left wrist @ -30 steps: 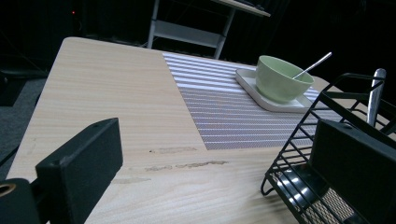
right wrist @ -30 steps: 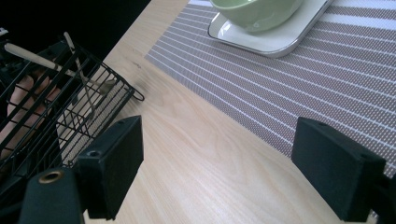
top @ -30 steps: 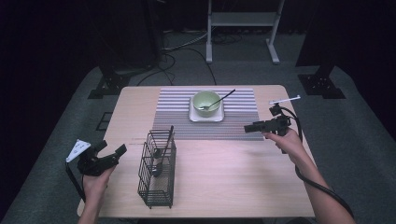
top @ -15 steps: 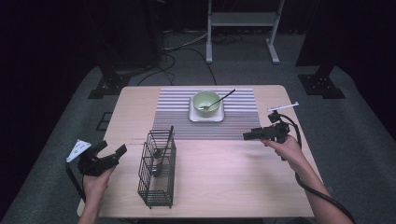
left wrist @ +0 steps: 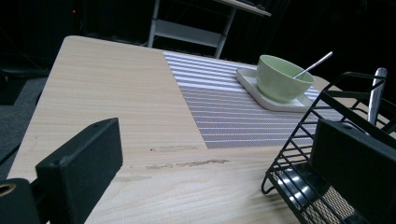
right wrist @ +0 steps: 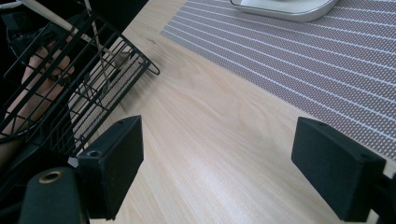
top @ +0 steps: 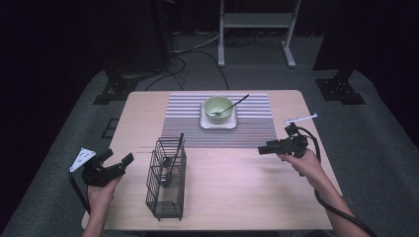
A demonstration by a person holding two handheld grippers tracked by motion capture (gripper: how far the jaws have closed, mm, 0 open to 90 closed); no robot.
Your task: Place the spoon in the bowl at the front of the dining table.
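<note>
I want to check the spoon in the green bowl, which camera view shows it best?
The high view: the spoon lies whole, head in the green bowl, handle pointing back-right. The left gripper view shows just its handle above the rim. The right gripper view catches the plate's edge.

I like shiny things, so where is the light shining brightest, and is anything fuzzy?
Left gripper view: bright glints on the wire basket floor, near jaws blurred. Right gripper view: soft sheen on the table. High view: table lit, surroundings dark.

Table (top: pixel 237 197) was pale matt wood grain; mat (top: pixel 257 128) woven, striped; basket (top: pixel 165 185) black coated wire; bowl (top: pixel 219 106) glossy green; spoon (left wrist: pixel 312 65) shiny metal.
</note>
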